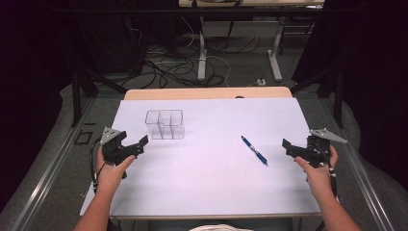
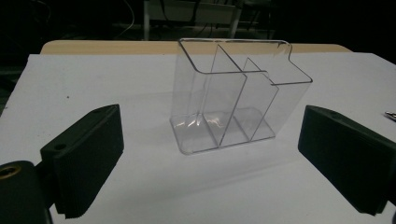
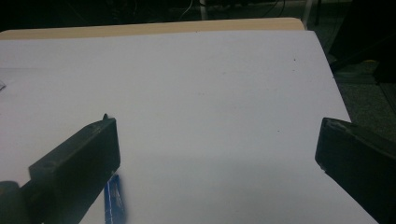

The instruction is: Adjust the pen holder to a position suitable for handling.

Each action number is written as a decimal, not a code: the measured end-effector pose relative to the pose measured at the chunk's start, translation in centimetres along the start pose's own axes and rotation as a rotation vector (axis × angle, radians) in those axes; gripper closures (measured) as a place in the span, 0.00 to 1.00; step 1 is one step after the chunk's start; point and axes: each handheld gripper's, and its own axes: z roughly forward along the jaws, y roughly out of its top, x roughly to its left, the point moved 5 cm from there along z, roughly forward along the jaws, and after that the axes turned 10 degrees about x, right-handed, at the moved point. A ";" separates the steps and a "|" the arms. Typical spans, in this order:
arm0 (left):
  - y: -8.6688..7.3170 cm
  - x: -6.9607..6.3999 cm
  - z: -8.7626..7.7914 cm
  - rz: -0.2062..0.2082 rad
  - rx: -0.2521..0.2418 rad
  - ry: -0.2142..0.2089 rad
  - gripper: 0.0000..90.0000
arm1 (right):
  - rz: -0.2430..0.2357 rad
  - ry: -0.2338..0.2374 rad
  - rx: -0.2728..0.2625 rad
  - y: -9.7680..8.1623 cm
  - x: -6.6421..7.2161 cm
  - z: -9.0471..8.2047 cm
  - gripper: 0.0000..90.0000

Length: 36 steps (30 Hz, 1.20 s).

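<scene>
Left claw (image 1: 129,144): held wide apart, nothing between the ribbed black pads, hovering above the left part of the surface. Right claw (image 1: 294,148): likewise spread wide and empty, raised over the right part of the surface. In each gripper view, two blocky matte-black jaws rose from the bottom corners, their inner faces finely grooved.

Directly ahead of the left claw, near but not touching: a clear, rigid plastic organiser (image 2: 236,95) with thin upright dividers forming several compartments, stepped rim, rounded corners, glossy base catching reflections. Stood upright and empty on the left-centre of the surface (image 1: 207,187).

Just beside the right claw, toward the centre: a slim blue pen with a pale tip (image 1: 254,149), lying flat and diagonal, well apart from the organiser. Seen also as a blurred blue barrel (image 3: 113,201) low beside one jaw in the right gripper view.

Surface: flat, matte white sheet over a light wooden top, wooden edge exposed at the far side.

Step judged in hand: approach, prior to any grasp; pen not yet lifted, organiser untouched. Next move judged to call for lowering the right claw across the pen barrel, jaws square to its length, then closing firmly, given a thin, smooth, round body likely to roll. Left claw well placed for steadying the light, slippery organiser against tipping.
</scene>
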 end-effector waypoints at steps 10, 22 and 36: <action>0.9 1.0 -0.1 -0.051 0.021 0.033 0.18 | -0.025 0.000 0.014 -0.2 0.6 0.3 0.00; 3.0 1.5 0.5 -0.102 0.003 0.010 0.24 | -0.044 0.007 0.029 -0.4 0.9 0.4 0.00; 6.2 2.1 2.3 -0.043 0.091 0.047 0.46 | -0.048 0.028 0.054 -0.6 1.2 0.8 0.00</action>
